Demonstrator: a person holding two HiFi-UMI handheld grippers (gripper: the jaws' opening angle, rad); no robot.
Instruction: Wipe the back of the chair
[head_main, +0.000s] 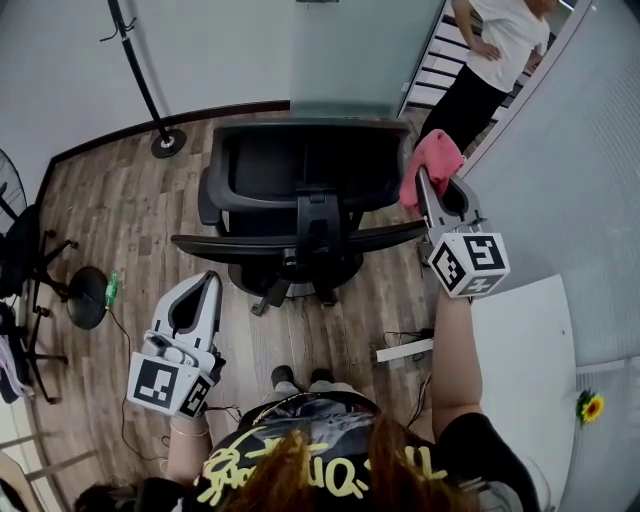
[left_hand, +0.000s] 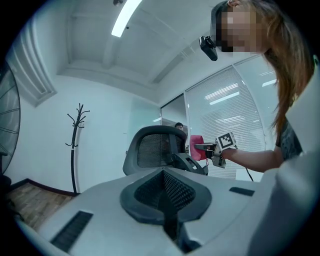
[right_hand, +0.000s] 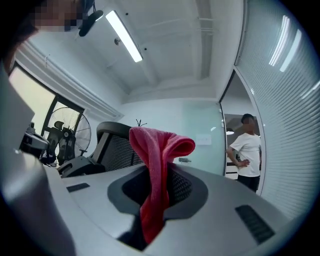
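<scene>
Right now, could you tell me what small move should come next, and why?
Probably swing the right gripper left to lay the pink cloth on the chair back: its jaws are clamped on the cloth, which hangs off to one side, not yet against the back.

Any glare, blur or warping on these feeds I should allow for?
Head view: evenly lit and sharp, walls bowed toward the edges. Left gripper view: heavy fisheye with black corners; chair back sharp, ceiling light blown out. Right gripper view: same warp; pink cloth crisp, bright blinds at right.

Head view looks down; gripper views apparently share the chair (head_main: 300, 165).
</scene>
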